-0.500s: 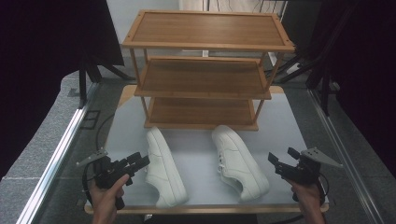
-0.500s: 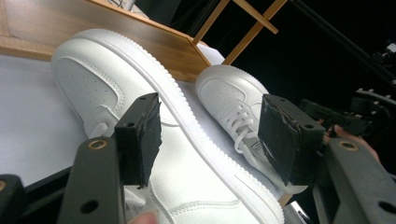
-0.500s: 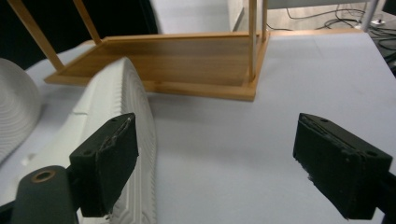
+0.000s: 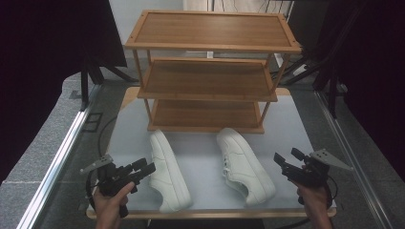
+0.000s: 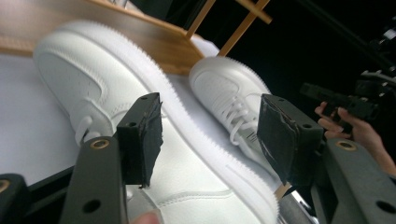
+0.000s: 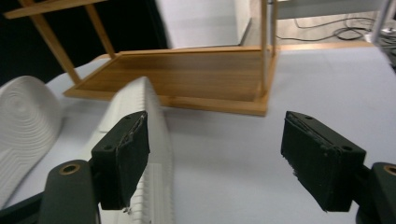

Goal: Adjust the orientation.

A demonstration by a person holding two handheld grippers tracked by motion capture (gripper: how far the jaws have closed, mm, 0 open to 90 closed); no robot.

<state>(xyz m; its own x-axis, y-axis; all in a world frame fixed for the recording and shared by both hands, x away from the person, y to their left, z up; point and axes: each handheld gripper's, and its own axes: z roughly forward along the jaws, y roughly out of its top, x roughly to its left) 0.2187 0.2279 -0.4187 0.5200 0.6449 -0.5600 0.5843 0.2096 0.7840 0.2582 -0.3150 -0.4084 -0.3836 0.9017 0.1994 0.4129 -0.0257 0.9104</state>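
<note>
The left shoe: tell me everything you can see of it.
The left shoe is a plain white low-top sneaker, leather-like, with a ribbed white sole edge and stitched panels. It lies on its side on the pale table, sole edge toward the other shoe, one end near the wooden rack's bottom shelf and the other near the table's near edge. The left gripper sits beside it with jaws open; in the left gripper view the shoe lies just beyond the pads, ungripped. Nothing else touches it.

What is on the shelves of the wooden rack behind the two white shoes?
The wooden rack has three shelves. The top one is bare. What shows of the middle and bottom ones looks bare too, though their backs are hidden. Both white shoes lie on the table in front.
</note>
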